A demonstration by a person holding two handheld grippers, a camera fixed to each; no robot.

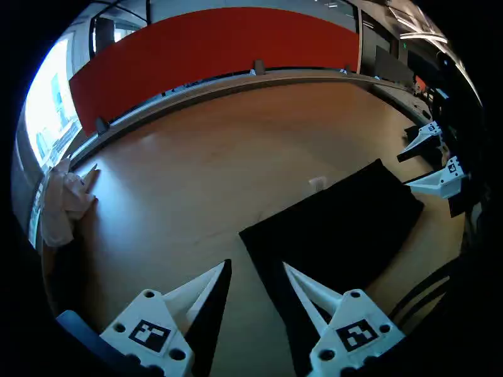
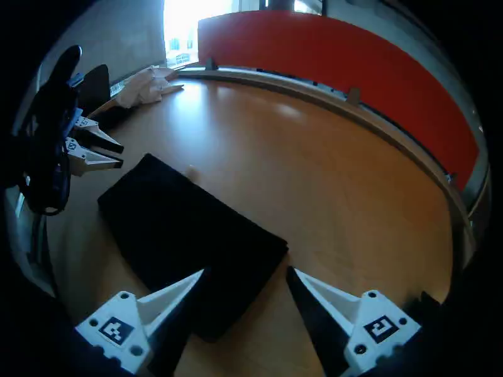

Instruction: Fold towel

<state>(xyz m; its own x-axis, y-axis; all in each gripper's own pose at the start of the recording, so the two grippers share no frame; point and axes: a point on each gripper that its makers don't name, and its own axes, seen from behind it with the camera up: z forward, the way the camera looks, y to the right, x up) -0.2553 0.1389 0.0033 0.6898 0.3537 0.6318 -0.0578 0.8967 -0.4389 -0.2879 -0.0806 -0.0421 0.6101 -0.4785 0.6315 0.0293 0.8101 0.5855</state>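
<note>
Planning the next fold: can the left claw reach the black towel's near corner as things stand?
Probably yes: the left claw is open, a corner of the black towel lies flat right at its tips, and nothing on the table sits between them.

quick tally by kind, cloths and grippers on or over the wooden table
black towel: 1
pale crumpled cloth: 1
grippers (left gripper, right gripper, both with fingers apart): 2
total: 4
</note>
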